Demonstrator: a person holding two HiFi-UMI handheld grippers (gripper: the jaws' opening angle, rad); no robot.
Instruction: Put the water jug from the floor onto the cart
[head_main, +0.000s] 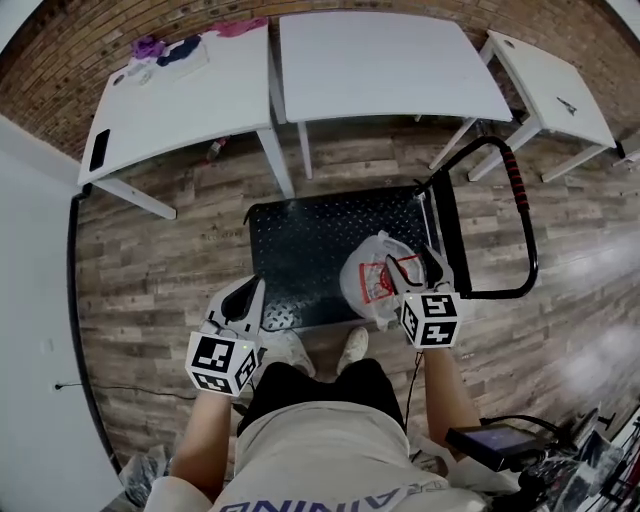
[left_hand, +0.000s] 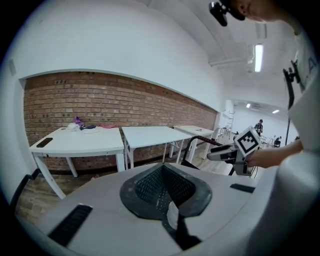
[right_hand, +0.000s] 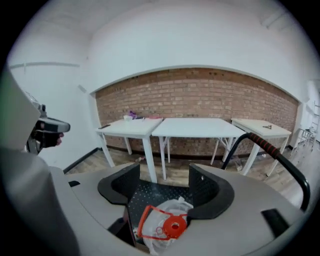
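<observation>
The water jug (head_main: 375, 280) appears to rest on the black deck of the cart (head_main: 300, 240), at the corner near its handle (head_main: 520, 200), so the main move looks done. The right gripper (head_main: 415, 265) hangs just over the jug, jaws spread wide and pinching nothing. The left gripper (head_main: 245, 290), off to the side, has its jaws pressed together and is empty, so little seems left beyond drawing clear.

3 white tables (head_main: 385, 65) stand along brick wall (head_main: 60, 50) on wood plank floor (head_main: 150, 270). Left table holds black phone (head_main: 99, 150), purple cloth (head_main: 150, 46), pink item (head_main: 240, 27). Small object (head_main: 213, 150) on floor beneath.
</observation>
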